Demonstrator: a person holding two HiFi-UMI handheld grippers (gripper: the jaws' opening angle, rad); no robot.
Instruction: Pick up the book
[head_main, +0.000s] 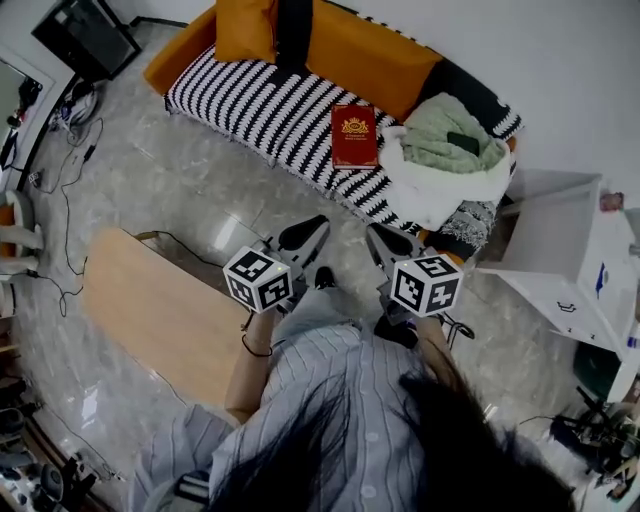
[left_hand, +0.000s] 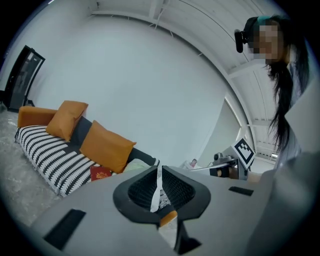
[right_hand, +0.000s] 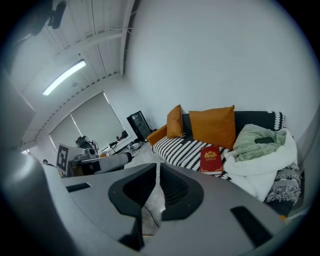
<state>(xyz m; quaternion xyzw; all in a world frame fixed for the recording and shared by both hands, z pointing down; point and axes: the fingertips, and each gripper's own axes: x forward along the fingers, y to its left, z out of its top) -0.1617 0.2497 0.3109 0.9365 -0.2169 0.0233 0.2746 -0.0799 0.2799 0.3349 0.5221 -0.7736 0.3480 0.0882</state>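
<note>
A red book with a gold emblem lies flat on the black-and-white striped sofa seat. It also shows in the right gripper view as the red book, and in the left gripper view as a red book partly behind the gripper body. My left gripper and right gripper are both shut with nothing in them, held side by side over the floor well short of the sofa. In their own views the left gripper and right gripper have jaws together.
Orange cushions line the sofa back; a heap of white and green blankets lies right of the book. A low wooden table stands to my left, white furniture to my right. Cables trail over the marble floor.
</note>
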